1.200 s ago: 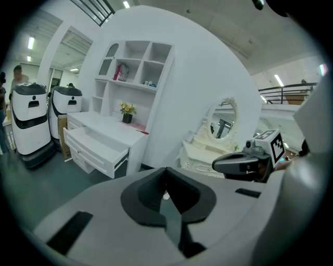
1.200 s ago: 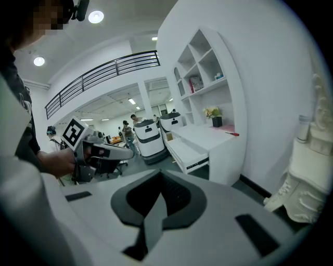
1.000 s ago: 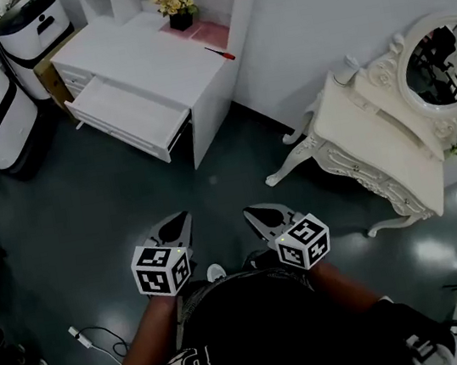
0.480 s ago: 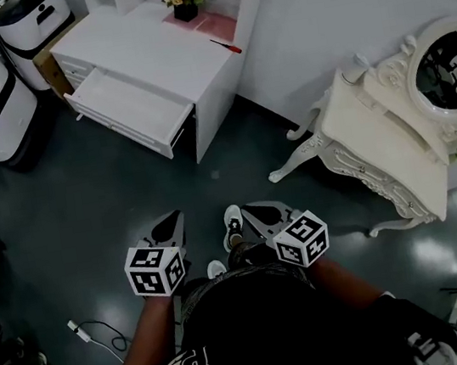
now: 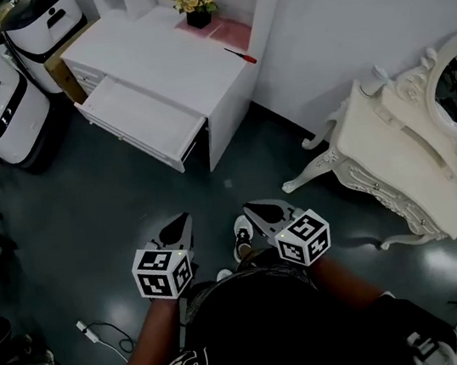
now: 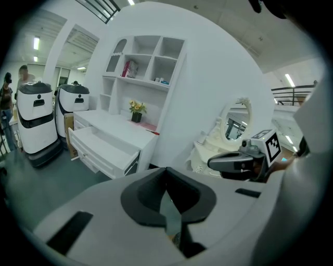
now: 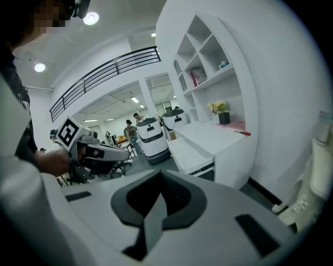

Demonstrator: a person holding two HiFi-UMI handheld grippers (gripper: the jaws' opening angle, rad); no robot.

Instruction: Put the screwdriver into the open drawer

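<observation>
1. Head view: the red-handled screwdriver [image 5: 240, 55] is lying on top of the white desk [image 5: 166, 58], near its back right corner and just beside a pink mat [image 5: 221, 29]. The open white drawer [image 5: 143, 122] sticks out of the desk's front, well apart from the screwdriver. The left gripper [image 5: 179, 225] and right gripper [image 5: 259, 213] sit side by side low in the frame over the dark floor, far from the desk and both pointing toward it. An ornate white vanity table [image 5: 395, 151] stands off to the right.
2. Left gripper view: the left gripper's [image 6: 166, 174] claw is pinched all the way closed, jaws meeting with nothing caught between them. Past it you can see the drawer [image 6: 104, 148], the screwdriver [image 6: 153, 132] as a tiny red speck on the desk top, and the right gripper [image 6: 213, 162] at the right.
3. Right gripper view: same deal, the right gripper's [image 7: 160, 176] jaws are together and holding nothing. The screwdriver [image 7: 242, 133] is on the desk by the wall, the drawer [image 7: 195, 150] is pulled out lower left of it, and the left gripper [image 7: 125, 152] is at the left.
</observation>
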